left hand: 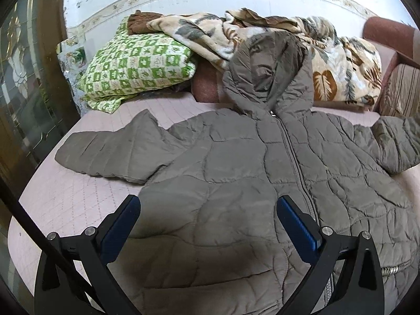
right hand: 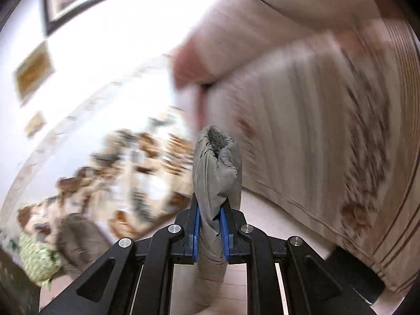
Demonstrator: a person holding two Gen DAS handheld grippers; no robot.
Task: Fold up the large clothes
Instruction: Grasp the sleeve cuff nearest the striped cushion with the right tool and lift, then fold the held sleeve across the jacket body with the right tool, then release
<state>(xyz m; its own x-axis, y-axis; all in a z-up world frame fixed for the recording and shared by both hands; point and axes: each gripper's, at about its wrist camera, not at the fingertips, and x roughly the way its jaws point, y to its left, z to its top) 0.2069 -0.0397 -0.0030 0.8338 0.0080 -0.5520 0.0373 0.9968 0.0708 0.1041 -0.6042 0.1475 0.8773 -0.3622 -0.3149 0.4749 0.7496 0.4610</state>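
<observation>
Broadly, the left wrist view shows a grey-brown quilted jacket point(left hand: 262, 168) spread front-up on a pink quilted bed cover point(left hand: 52, 197), zip closed, hood toward the far wall. The left gripper point(left hand: 208, 211) hangs over the lower left panel of the jacket with its fingers spread wide and nothing between them. One sleeve point(left hand: 105, 155) is laid out flat to the left of the jacket body; the other sleeve point(left hand: 396, 144) runs off to the right. Beyond the hood a green checked pillow point(left hand: 136, 65) and a leaf-patterned blanket point(left hand: 328, 65) are piled, so little room is left past the jacket's top edge. Bare cover is seen left of the jacket, and that side is judged the freer one for sweeping. For a clean fold, the body would best be pinned or gripped near the shoulder seam while the sleeve is brought across.

Next, the right wrist view is heavily blurred. The right gripper point(right hand: 210, 225) is clamped on a bunched cuff point(right hand: 216, 168) of the jacket, the fabric standing up between the blue pads point(right hand: 196, 233). A striped cushion point(right hand: 315, 144) lies close on the right of the cuff, and the blanket is seen to its left. The sleeve should be carried inward toward the zip, low and taut, so that the cushion is not caught. Whether the cuff is lifted off the cover cannot be told.
</observation>
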